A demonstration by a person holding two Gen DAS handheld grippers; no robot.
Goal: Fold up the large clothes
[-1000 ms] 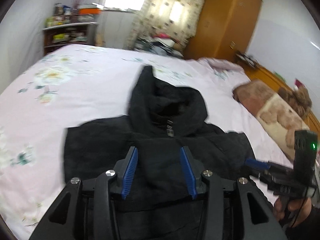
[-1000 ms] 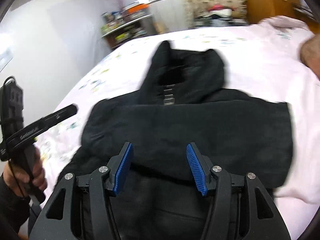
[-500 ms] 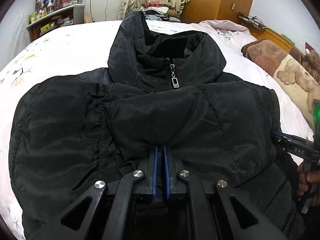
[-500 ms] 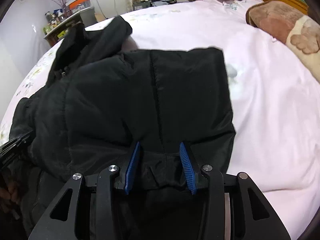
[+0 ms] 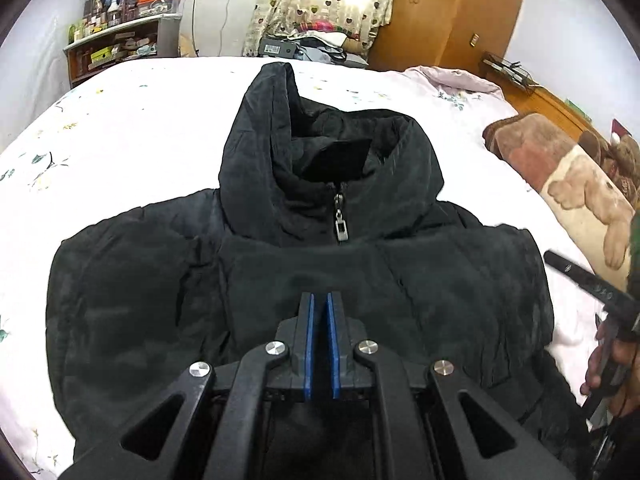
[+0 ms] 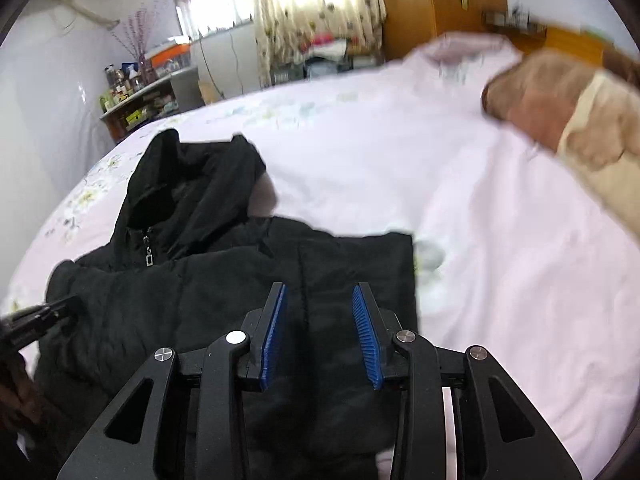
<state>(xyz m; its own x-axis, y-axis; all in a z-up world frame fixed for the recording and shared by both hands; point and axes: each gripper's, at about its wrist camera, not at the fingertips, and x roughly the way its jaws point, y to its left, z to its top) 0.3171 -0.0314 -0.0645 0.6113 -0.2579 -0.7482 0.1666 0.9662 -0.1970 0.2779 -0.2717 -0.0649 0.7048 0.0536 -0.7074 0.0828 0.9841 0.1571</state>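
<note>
In the left wrist view the black jacket (image 5: 304, 280) lies on the bed (image 5: 120, 120), folded into a block with hood still out, the left gripper (image 5: 319, 312) fingers closed, seemingly empty; in the right wrist view the right gripper (image 6: 320, 320) fingers, just closing, stand part-open over its edge, gripping nothing.
</note>
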